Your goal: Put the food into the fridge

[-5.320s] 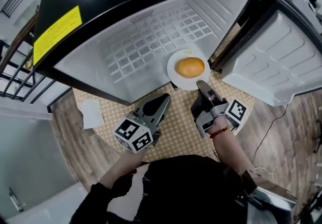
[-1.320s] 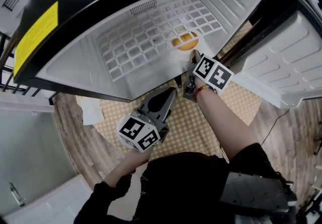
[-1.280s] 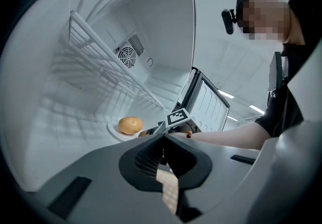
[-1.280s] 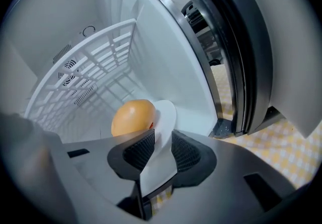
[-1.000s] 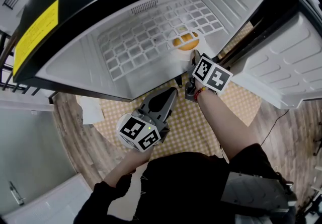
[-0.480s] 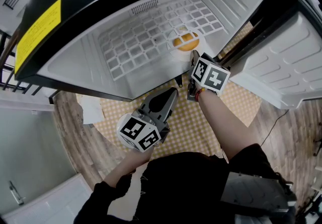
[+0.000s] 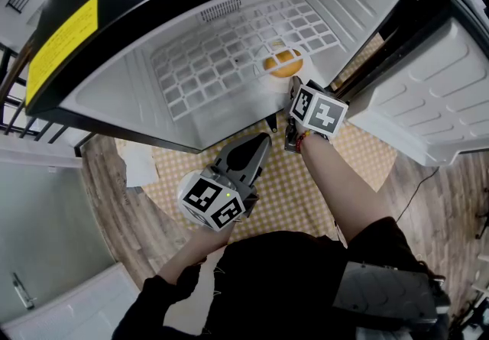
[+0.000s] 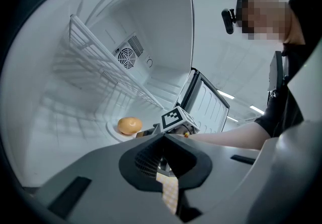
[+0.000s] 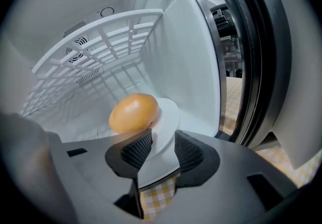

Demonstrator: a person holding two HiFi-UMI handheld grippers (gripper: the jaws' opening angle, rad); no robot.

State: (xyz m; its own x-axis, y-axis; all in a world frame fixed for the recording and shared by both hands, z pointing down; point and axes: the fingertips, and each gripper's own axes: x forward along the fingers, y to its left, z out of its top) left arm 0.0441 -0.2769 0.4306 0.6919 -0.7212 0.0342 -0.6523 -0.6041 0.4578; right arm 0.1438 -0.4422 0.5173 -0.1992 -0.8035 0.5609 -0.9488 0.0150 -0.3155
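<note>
Plate rim lies between the right gripper's opening jaws; bun beyond.

1. You wear a black top; its sleeves stop short of your forearms.
2. Beyond the top, your right wrist carries a red-and-yellow beaded bracelet.
3. Your left gripper is a dark grey tapering wedge, with a white cube of black square markers at the end nearest the top.
4. Your right gripper is grey too, with black ribbed pads and its own marker cube. Its jaws are opening, with a white plate rim between them.
</note>
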